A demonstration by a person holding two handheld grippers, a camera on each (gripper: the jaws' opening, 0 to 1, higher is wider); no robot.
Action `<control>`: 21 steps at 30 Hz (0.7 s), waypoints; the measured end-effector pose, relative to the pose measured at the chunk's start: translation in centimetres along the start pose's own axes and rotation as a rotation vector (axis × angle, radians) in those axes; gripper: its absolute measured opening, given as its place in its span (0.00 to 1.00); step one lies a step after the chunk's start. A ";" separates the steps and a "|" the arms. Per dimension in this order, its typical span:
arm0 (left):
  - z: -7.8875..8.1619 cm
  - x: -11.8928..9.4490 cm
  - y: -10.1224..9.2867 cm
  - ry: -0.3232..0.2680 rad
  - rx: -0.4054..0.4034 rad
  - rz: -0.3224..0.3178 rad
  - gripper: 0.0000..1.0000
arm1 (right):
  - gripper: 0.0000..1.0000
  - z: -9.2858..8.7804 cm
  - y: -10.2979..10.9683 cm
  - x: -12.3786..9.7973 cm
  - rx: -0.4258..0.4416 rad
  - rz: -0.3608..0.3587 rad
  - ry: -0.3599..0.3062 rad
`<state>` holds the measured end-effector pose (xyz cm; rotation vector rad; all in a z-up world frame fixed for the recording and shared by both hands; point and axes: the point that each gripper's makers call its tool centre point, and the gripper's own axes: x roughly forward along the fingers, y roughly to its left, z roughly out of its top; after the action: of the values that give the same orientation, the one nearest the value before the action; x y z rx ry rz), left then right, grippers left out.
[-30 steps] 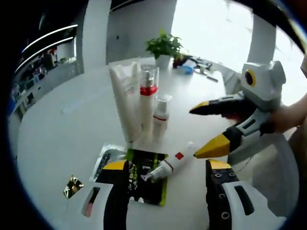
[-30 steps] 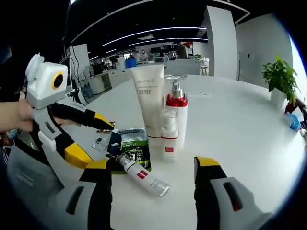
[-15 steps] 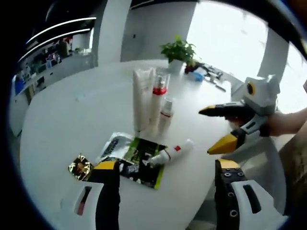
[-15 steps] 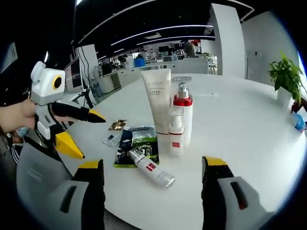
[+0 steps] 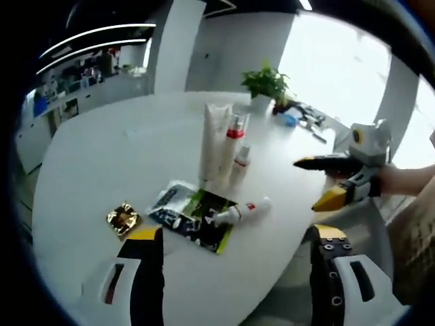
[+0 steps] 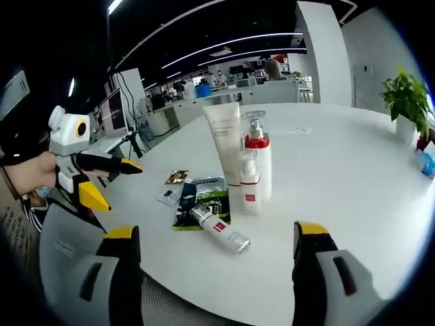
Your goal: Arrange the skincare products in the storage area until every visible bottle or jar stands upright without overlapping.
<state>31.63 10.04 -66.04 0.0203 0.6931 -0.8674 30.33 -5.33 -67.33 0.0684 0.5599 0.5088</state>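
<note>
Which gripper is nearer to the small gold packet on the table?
Left. The left gripper hangs open just off the table edge near the gold packet; the right gripper is open at the opposite side, beyond the dark sachets and the lying bottle.

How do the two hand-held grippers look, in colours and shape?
Both look alike. The left hand-held gripper and the right hand-held gripper have pale grey bodies and black tapered jaws with yellow tips. Round fastener holes dot the right one's near jaw.
</note>
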 end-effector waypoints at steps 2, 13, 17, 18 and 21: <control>-0.2 -0.5 -0.2 -0.003 -0.007 0.008 0.89 | 0.95 -0.2 0.3 -0.2 0.004 0.011 0.000; -1.7 -2.4 -0.6 -0.006 -0.046 0.039 0.94 | 1.00 -0.3 1.1 -1.0 0.025 0.052 -0.015; -1.8 -2.6 -0.5 -0.012 -0.058 0.044 0.96 | 1.00 -0.7 1.1 -1.3 0.034 0.052 -0.012; -1.8 -2.6 -0.5 -0.013 -0.060 0.045 0.96 | 1.00 -0.8 1.1 -1.3 0.036 0.051 -0.010; -1.8 -2.7 -0.4 -0.015 -0.064 0.053 0.97 | 1.00 -1.2 0.9 -1.4 0.040 0.051 0.002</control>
<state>29.16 12.22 -65.83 -0.0249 0.7029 -0.7940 28.27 -5.26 -67.45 0.1202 0.5717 0.5474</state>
